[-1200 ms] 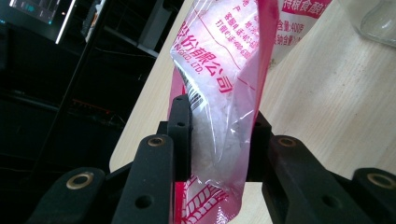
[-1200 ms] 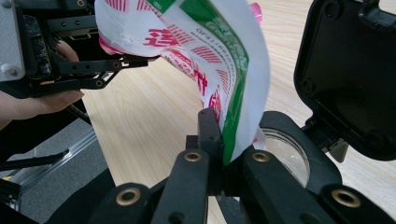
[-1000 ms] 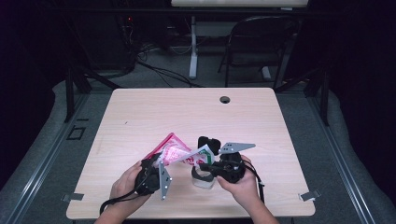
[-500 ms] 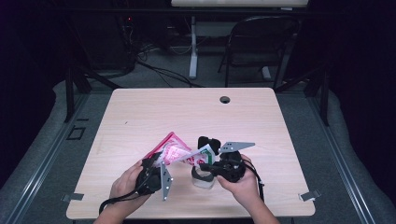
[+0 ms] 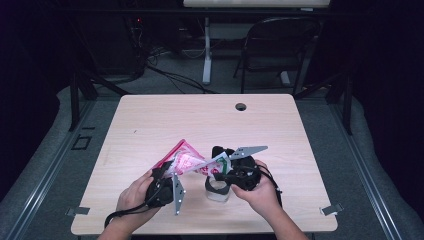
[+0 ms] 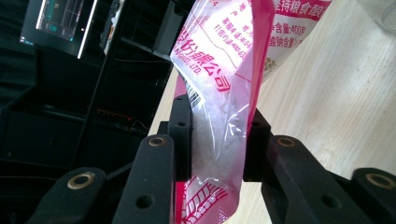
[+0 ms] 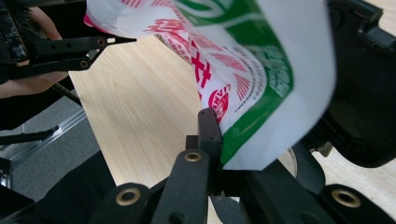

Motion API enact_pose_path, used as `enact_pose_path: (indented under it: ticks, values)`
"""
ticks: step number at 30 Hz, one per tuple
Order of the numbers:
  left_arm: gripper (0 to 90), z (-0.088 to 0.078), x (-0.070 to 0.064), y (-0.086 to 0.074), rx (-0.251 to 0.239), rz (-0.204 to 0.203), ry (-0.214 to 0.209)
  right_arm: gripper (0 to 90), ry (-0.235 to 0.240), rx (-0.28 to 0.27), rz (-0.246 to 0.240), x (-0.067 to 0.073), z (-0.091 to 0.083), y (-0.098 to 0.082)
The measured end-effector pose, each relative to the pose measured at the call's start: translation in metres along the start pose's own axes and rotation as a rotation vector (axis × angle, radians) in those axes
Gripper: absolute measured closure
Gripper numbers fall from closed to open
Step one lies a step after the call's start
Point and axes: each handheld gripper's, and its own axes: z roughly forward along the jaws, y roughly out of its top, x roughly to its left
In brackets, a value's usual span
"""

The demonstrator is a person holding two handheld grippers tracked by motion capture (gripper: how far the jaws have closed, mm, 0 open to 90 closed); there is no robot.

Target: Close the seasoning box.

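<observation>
Left gripper (image 5: 167,175) clamped on lower part of pink-and-white bag (image 5: 187,161); right gripper (image 5: 220,167) pinched shut on bag's green-edged end. Bag held up between both, above table (image 5: 150,120). Clear jar (image 5: 219,192) stands just below right gripper. Likely pouring step: keep bag mouth over jar, tilt slowly. Bag holds whitish grainy stuff (image 6: 212,107); jar contents unclear.

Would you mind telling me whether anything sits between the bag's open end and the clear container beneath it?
Nothing visible does. Both grippers hold the bag: the left gripper clamps its red end, the right gripper its green-and-white end, which hangs just above the clear container on the table, with no object between them.
</observation>
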Motion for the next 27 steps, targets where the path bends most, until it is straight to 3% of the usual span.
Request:
enact_pose_path:
  ticks: [9, 27]
  values:
    - [72.1, -0.003, -0.004, 0.004, 0.014, 0.081, 0.034, 90.0, 0.002, -0.011, 0.019, -0.001, 0.005, -0.009]
    - [72.3, -0.007, -0.010, 0.009, 0.023, 0.149, 0.059, 90.0, -0.009, -0.058, 0.032, -0.002, 0.010, -0.026]
